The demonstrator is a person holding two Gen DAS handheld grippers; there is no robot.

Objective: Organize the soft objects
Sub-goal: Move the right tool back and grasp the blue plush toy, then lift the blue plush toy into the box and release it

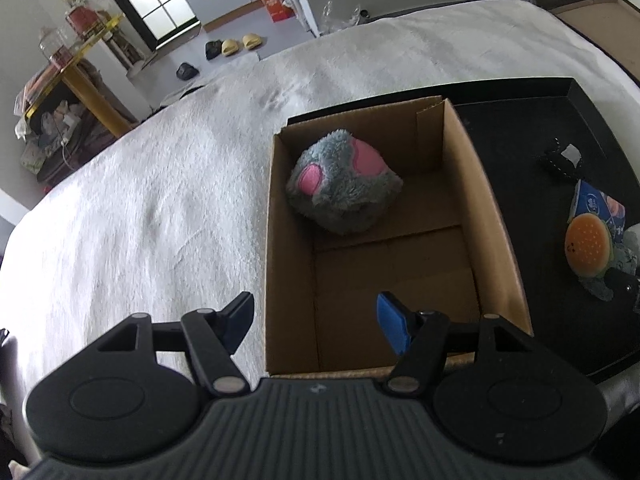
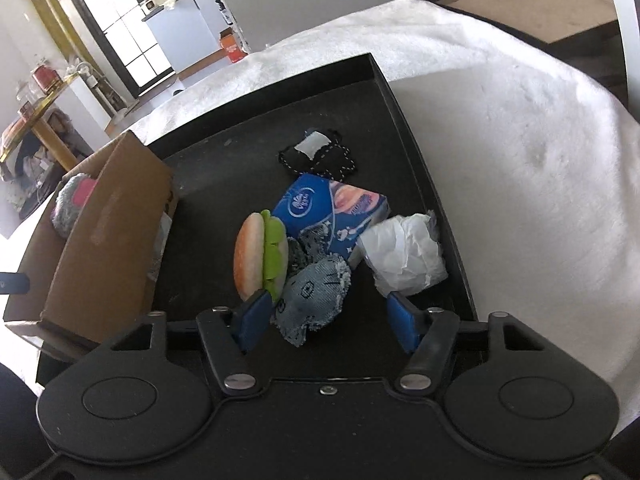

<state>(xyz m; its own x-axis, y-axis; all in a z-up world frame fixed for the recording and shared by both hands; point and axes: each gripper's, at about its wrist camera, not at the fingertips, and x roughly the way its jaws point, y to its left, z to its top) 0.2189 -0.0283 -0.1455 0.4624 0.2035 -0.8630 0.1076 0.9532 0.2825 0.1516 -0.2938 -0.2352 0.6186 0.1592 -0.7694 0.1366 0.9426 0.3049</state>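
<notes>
Cardboard forms the box (image 1: pixel 492 216) that stands on the white blanket (image 1: pixel 140 200), with its open top facing up so that soft things can be dropped in from above. One grey and pink plush toy (image 1: pixel 344 182) already lies at its far end, so the near half of the floor is free for more. The left gripper (image 1: pixel 316 326) hangs over the near edge of the box with its jaws apart and nothing between them; I think it waits there, perhaps to steady the box. The other soft things are gathered on the black tray (image 2: pixel 424 152) to the right of the box: a hamburger toy (image 2: pixel 260 256), a denim toy (image 2: pixel 316 296), a blue tissue pack (image 2: pixel 332 208), a crumpled white paper bundle (image 2: pixel 404 256) and, farther away, a small black fabric piece (image 2: pixel 320 158). The right gripper (image 2: pixel 324 316) points down at this pile, its jaws released and not pressing on anything. The denim toy lies between its fingers, nearer the left one, so it seems to be the thing chosen next. The grip is not yet made.
</notes>
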